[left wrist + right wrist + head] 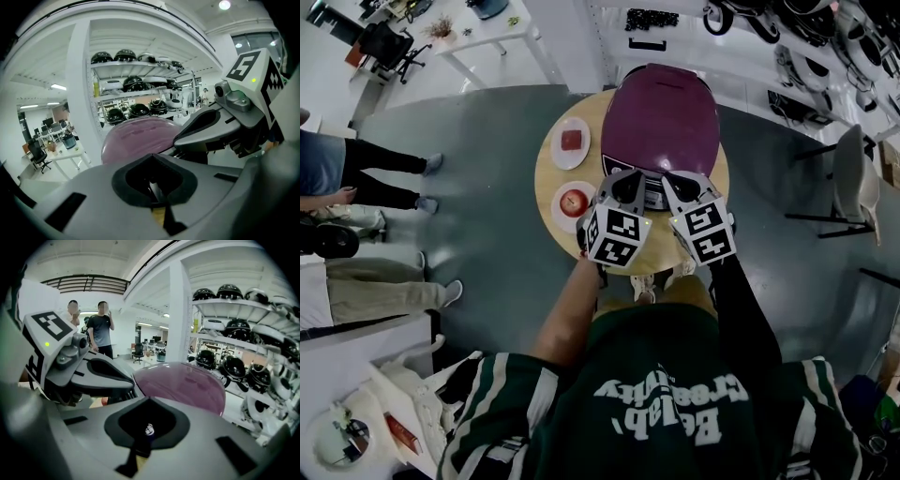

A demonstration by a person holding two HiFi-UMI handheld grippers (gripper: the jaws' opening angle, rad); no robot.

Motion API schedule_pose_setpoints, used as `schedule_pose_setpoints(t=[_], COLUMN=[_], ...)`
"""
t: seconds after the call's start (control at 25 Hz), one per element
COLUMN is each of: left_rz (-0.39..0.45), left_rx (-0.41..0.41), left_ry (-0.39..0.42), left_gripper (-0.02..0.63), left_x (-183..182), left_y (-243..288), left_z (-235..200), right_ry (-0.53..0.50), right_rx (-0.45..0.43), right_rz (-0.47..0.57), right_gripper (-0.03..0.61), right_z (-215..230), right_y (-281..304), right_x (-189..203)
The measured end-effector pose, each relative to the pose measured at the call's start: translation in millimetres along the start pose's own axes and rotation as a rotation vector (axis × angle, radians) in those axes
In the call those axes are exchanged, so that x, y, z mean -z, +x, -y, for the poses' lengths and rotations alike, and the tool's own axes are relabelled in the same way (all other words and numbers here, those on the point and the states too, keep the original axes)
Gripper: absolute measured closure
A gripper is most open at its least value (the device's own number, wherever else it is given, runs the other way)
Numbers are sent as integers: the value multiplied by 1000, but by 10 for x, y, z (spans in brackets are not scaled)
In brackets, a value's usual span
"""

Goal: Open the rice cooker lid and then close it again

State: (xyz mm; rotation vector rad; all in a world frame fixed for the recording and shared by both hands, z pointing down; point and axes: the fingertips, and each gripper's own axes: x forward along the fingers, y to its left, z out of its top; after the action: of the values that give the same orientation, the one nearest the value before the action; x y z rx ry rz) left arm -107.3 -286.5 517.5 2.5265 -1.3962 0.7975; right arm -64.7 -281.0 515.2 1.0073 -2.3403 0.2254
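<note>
A purple rice cooker (666, 117) stands on a round wooden table (546, 169) with its domed lid down. My left gripper (626, 187) and right gripper (680, 186) sit side by side at the cooker's front edge, both pointing at it. In the left gripper view the left gripper (154, 187) has its jaws together, with the purple lid (140, 136) just beyond. The right gripper (147, 432) is likewise shut in its own view, below the lid (183, 383). The cooker's front panel is hidden behind the grippers.
Two white plates (570, 142) (574, 202) with red food lie on the table's left side. People stand at the left (356, 169). A chair (853, 178) is at the right. Shelves of helmets (234, 333) stand behind the table.
</note>
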Motion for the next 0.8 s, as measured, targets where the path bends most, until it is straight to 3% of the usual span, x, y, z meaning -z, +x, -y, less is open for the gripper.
schedule_pose_setpoints(t=[0.56, 0.8], left_rz=[-21, -15], left_rx=[-5, -1], left_ry=[-36, -27], left_gripper=[614, 614], left_x=[41, 27], left_y=[14, 10], left_z=[12, 6], right_ry=[-84, -63], right_rx=[60, 72], right_rz=[7, 29], right_gripper=[575, 574], right_z=[-48, -18], right_y=[-2, -15], right_x=[36, -3])
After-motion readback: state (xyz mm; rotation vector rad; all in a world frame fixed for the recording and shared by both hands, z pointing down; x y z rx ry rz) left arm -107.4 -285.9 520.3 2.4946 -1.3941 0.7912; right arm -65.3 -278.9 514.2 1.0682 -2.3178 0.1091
